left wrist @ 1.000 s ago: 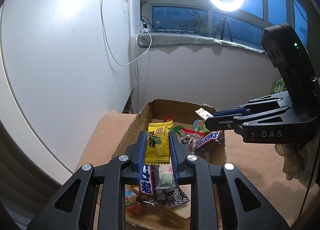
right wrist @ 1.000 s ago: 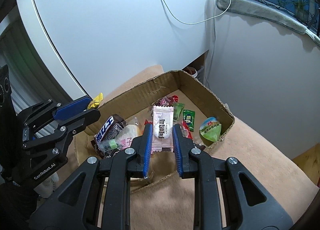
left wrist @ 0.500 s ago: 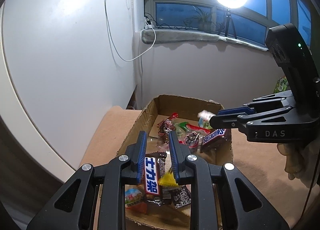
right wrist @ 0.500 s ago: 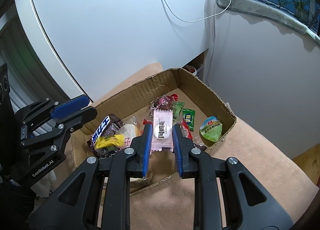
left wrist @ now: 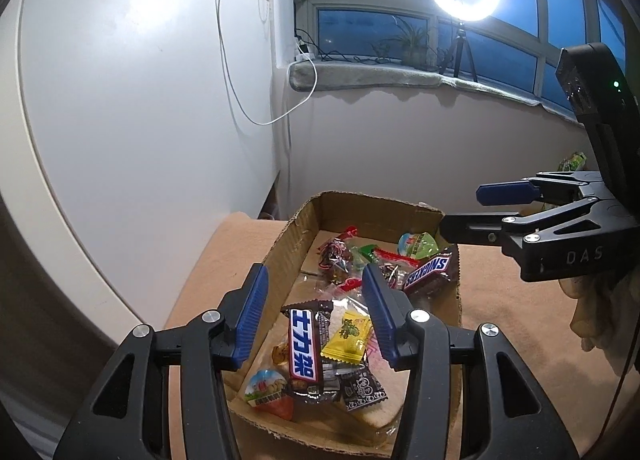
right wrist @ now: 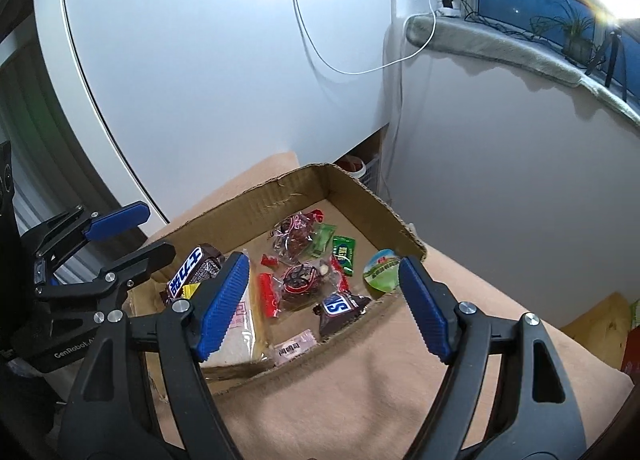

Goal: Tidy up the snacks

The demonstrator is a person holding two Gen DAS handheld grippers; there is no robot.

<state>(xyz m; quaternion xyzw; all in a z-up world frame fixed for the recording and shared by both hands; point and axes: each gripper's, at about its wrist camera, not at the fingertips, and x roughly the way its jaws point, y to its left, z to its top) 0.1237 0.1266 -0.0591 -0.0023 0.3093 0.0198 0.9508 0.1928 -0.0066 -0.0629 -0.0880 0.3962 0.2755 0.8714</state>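
Snacks [left wrist: 344, 336] fill the cardboard box [right wrist: 280, 196] — some half-buried — under left claw [left wrist: 314, 314] and right claw [right wrist: 320, 302], both just sprung apart, empty.

Your box [left wrist: 304, 216] sits on the blanket [left wrist: 516, 324], below the windowsill [left wrist: 360, 72], with the cabinet [left wrist: 120, 100] to its left. In the box, near you, the bar [left wrist: 306, 348] lies left of the packet [left wrist: 347, 336], with the jelly cup [left wrist: 269, 392] at the front corner. At the far right lie the Snickers [left wrist: 430, 272] and, behind it, another cup [left wrist: 418, 244]. The sachet [right wrist: 294, 347] lies by the front wall in the right wrist view.
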